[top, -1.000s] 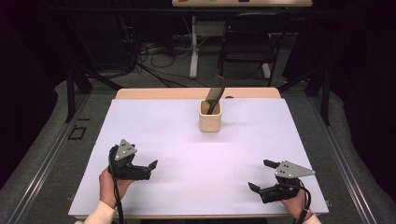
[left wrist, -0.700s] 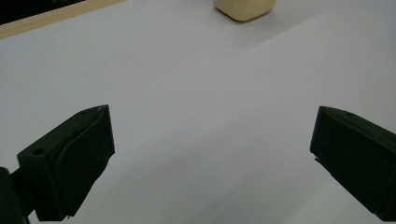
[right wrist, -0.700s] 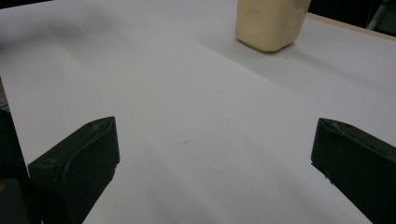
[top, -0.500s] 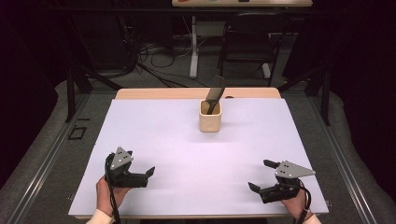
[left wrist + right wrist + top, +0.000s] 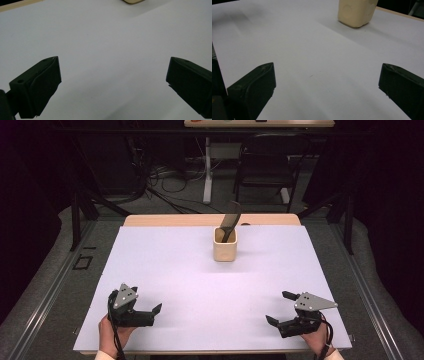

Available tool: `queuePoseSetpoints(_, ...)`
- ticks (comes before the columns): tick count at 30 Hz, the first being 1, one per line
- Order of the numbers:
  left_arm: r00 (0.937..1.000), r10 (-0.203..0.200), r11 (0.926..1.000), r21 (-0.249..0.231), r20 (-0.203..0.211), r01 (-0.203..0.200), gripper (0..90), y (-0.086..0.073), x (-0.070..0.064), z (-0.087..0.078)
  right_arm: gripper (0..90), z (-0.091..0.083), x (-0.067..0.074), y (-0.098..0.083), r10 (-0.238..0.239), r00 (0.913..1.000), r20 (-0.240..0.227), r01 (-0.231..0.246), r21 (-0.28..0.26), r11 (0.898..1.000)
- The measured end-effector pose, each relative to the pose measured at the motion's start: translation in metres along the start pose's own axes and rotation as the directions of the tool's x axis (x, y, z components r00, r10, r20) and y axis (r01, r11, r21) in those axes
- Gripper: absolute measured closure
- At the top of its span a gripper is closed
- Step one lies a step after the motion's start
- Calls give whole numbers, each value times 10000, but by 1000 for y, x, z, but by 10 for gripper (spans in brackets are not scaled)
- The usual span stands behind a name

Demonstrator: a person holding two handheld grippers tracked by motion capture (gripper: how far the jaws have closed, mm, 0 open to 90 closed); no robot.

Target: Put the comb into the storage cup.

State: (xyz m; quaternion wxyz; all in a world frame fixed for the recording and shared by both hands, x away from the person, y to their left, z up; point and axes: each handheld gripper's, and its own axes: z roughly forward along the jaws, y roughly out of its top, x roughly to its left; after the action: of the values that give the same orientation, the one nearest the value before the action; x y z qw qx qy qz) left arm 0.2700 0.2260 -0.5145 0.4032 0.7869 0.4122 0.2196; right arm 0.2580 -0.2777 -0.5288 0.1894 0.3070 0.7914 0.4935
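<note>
Left hand-held gripper (image 5: 150,312) drawn back, jaws wide, empty.

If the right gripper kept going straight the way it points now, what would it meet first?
Probably nothing soon: ahead of the right gripper lies bare white table. The cream cup sits far ahead, slightly right of its line.

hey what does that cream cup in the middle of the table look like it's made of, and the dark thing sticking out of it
The cup looks like matte plastic or glazed ceramic: uniform cream colour, rounded corners, soft dull sheen in the right gripper view; which one, I cannot tell. The dark utensil standing tilted in it looks like matte black plastic or silicone, flat and unreflective, though it is too small to be sure.
</note>
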Motion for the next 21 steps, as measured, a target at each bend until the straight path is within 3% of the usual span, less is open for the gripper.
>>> queuePoseSetpoints(10, 9999, 85, 10000, -44, -68, -85, 0, -19, -5, -2, 5, 0, 0, 0, 8, 10000, -16, -8, 45, 10000)
queuePoseSetpoints(21, 9982, 596, 9935, -971, 5, -593, 0, -29, -10, -7, 3, 0, 0, 0, 10, 10000, -59, -10, 76, 10000)
